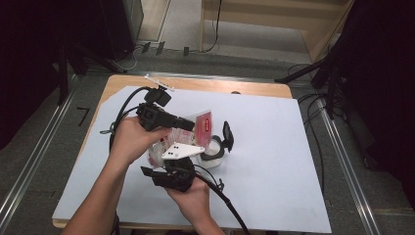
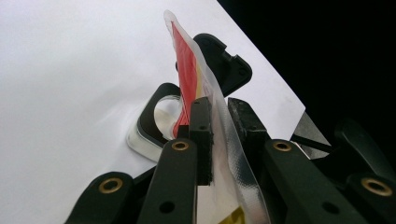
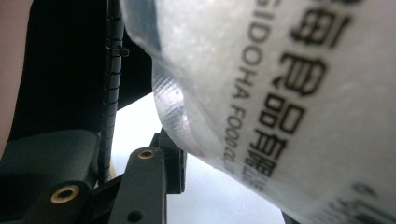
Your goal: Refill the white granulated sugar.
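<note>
My wooden table (image 1: 195, 84) is covered by a white sheet (image 1: 274, 147) that leaves its far edge bare. A metal rail (image 1: 34, 161) runs along the grey floor left of the table and another rail (image 1: 342, 161) right of it. A black "7" mark (image 1: 83, 115) lies beside its left edge. Black stand legs (image 1: 323, 68) rise off its far right corner, and a pale wooden frame (image 1: 274, 19) stands behind it.

My high view looks forward and down on the whole white table (image 1: 274, 147) from above my side. My left gripper view sights close along its jaws at the food pouch (image 2: 191, 79); my right gripper view, nearer, shares that pouch.
</note>
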The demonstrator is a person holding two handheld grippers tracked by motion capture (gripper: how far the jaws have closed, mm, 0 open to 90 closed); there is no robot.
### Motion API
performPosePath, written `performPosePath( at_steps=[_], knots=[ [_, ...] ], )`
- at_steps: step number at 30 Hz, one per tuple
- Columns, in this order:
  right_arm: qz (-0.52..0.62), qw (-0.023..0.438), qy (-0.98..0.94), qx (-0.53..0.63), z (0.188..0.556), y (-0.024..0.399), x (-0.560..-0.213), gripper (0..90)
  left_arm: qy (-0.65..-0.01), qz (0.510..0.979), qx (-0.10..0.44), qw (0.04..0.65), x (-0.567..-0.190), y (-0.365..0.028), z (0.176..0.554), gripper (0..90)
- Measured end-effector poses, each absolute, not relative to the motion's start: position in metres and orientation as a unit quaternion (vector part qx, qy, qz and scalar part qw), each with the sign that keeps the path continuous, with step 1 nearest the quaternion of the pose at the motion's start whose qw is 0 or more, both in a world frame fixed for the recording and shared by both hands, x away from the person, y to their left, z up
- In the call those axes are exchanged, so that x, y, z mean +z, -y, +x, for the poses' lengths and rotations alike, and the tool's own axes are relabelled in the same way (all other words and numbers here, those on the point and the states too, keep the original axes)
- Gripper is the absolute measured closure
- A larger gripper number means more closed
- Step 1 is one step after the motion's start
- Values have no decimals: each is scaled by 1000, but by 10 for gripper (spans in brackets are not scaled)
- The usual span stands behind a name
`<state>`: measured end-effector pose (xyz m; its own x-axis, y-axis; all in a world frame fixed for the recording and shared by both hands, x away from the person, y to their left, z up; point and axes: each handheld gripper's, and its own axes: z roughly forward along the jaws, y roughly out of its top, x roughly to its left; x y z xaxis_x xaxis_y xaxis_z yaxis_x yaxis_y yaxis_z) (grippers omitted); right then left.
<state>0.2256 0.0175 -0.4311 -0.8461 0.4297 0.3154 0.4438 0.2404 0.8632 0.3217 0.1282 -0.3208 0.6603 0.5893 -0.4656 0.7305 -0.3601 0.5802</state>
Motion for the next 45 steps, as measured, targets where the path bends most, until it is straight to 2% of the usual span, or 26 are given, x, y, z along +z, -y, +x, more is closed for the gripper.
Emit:
performPosePath(
  at_steps=[23, 45],
  knots=[
    [-280, 4, 786, -552, 224, -15, -429, 633, -405, 818, -96, 396, -322, -126, 322, 812],
    [-283, -22, 785, -550, 220, -14, -429, 636, -399, 819, -96, 401, -323, -123, 323, 811]
  ],
)
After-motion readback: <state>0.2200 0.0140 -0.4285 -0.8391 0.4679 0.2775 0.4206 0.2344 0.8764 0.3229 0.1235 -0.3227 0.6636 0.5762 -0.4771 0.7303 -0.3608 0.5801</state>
